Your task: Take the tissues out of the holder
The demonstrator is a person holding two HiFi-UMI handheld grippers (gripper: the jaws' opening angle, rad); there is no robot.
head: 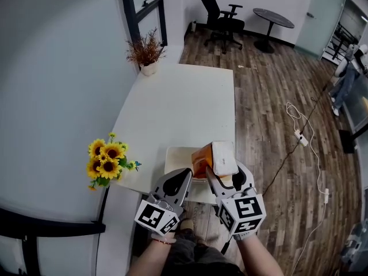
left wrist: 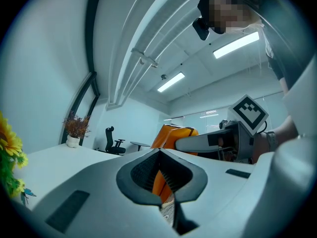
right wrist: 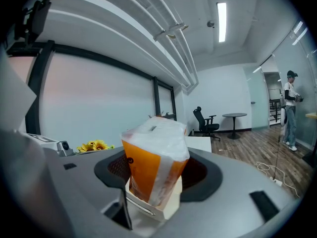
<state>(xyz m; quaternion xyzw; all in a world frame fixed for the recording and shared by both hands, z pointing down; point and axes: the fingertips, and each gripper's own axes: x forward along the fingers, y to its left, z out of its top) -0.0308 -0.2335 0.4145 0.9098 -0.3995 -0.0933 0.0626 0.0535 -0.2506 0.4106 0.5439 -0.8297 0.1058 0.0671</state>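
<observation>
White table (head: 172,114), sunflowers (head: 106,164) at its left edge, dried plant in white pot (head: 147,53) at far corner. Black office chair (head: 221,19), round table (head: 273,17) beyond; power strip (head: 299,135) on wood floor (head: 270,96).

The tissue pack (right wrist: 153,157) is orange with a whitish, translucent top, and the holder (right wrist: 165,206) under it is cream. The left gripper (head: 185,177) and the right gripper (head: 224,170) are grey with black pads, and each carries a cube of black-and-white square markers. At the left of the head view, the sunflowers (head: 106,161) have yellow petals, dark centres and green leaves. The table (head: 172,108) is white and the plank floor (head: 276,96) is brown.
</observation>
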